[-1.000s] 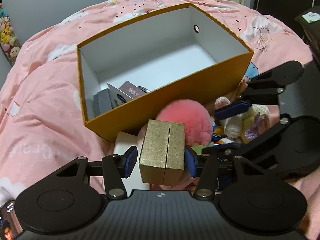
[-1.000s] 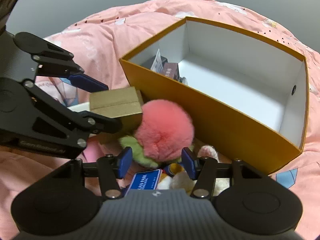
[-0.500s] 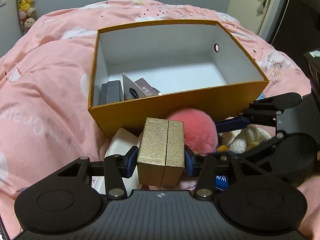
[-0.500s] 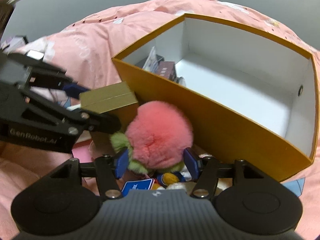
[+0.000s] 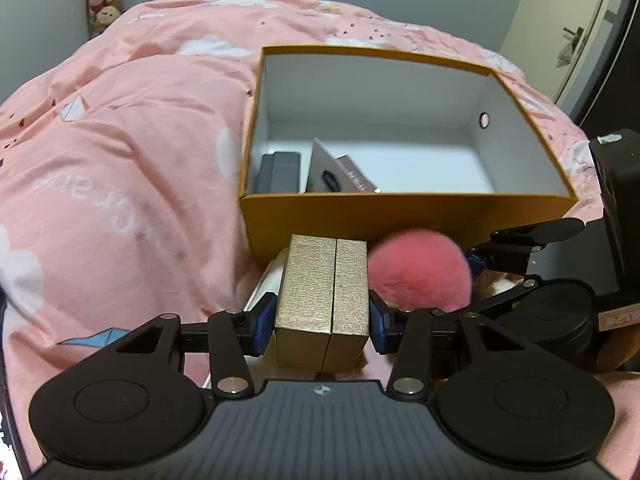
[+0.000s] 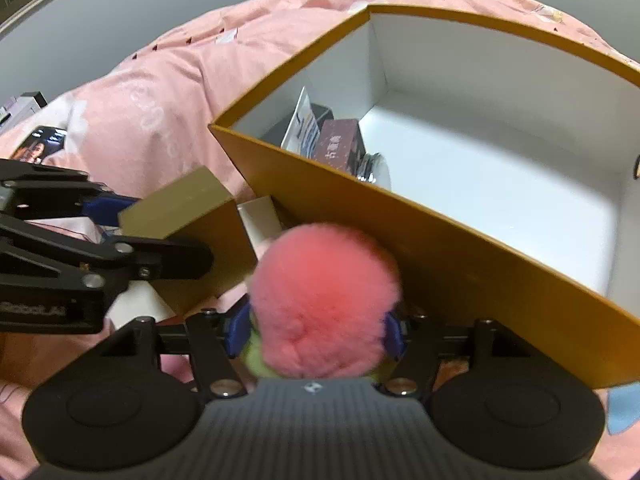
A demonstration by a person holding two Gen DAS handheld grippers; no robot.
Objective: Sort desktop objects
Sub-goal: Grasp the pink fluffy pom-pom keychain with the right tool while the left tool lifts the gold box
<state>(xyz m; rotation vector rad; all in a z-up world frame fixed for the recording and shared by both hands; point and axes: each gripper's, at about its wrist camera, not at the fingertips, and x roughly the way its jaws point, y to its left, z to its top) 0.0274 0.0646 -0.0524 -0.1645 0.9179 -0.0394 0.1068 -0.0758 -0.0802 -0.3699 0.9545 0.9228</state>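
My left gripper (image 5: 322, 326) is shut on a small gold box (image 5: 324, 300) and holds it lifted just in front of the near wall of the big orange storage box (image 5: 400, 220). The gold box also shows in the right wrist view (image 6: 188, 220). My right gripper (image 6: 316, 330) is shut on a fluffy pink pompom toy (image 6: 324, 300) with a green underside, raised against the orange box's outer wall (image 6: 460, 264). The pompom shows beside the gold box in the left wrist view (image 5: 420, 272). Inside the orange box lie a dark grey case (image 5: 280, 170), a white card (image 6: 302, 124) and a brown carton (image 6: 338, 148).
The pink duvet (image 5: 120, 180) covers the bed all around. A white box (image 6: 260, 216) lies under the gold box by the orange box's corner. A phone (image 6: 38, 146) lies on the duvet at the left. A door (image 5: 560, 32) stands at the back right.
Both grippers have risen and moved toward the orange box. The right gripper closed on the pink pompom and lifted it off the pile. The left still holds the gold box.
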